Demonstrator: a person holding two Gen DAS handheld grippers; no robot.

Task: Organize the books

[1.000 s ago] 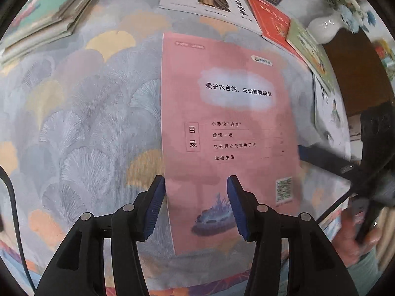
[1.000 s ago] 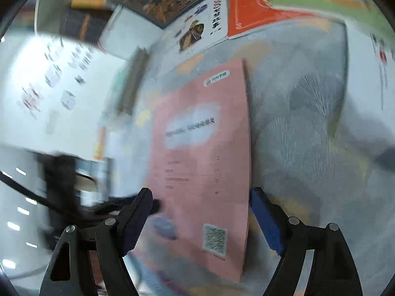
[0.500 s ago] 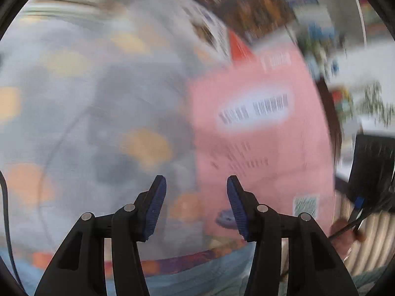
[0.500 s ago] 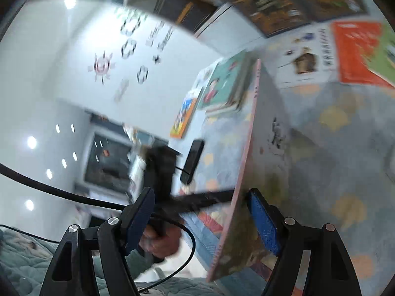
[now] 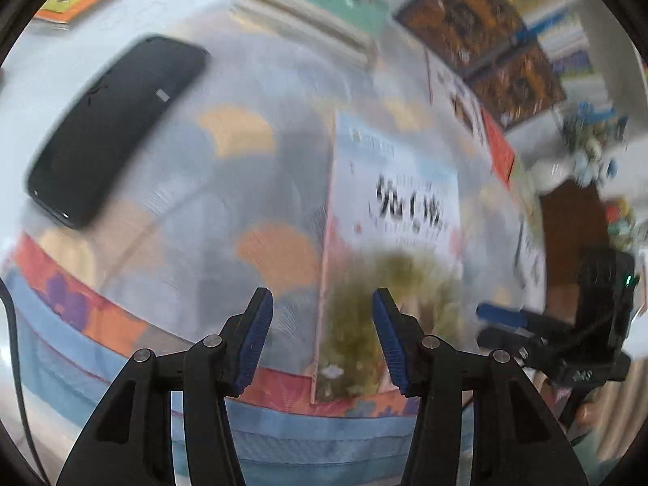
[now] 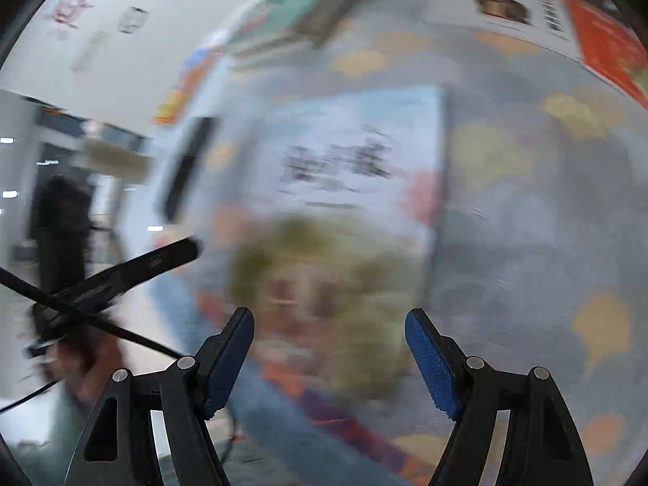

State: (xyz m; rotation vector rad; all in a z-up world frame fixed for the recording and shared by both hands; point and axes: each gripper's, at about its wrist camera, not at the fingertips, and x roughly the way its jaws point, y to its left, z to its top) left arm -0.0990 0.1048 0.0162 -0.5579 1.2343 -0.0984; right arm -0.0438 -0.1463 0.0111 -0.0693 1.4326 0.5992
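Hovering over a desk (image 5: 133, 186) draped in a grey cloth patterned with pale fans, the left gripper (image 5: 322, 336) points steeply down, its blue-padded black fingers (image 5: 255, 340) partly apart and closing on empty air. Below and just beyond them lies the thin picture book with a pale blue-and-white cover and a green-brown animal scene (image 5: 389, 243), flat on the cloth near the desk's front edge; its left edge shows in the gap between the fingers, but neither pad touches it.

In the right wrist view, heavily blurred, the right gripper (image 6: 330, 358) hangs over the same book (image 6: 344, 210), its fingers (image 6: 431, 360) set wider than the left pair and likewise closing, with nothing pressed between them. The book's lower cover shows between the pads. To the left in that view, a hand (image 6: 81, 356) grips the black handle of the other tool.

A black oblong phone-like device (image 5: 113, 129) rests on the cloth to the left, well apart from the book. Farther back, a stack of books topped by a teal-green cover (image 5: 316, 4) sits at the far edge. To the far right lie two dark brown illustrated books (image 5: 486, 44), a white book with a dark figure (image 5: 457, 97) and an orange-red book (image 5: 498, 150), overlapping in a row.
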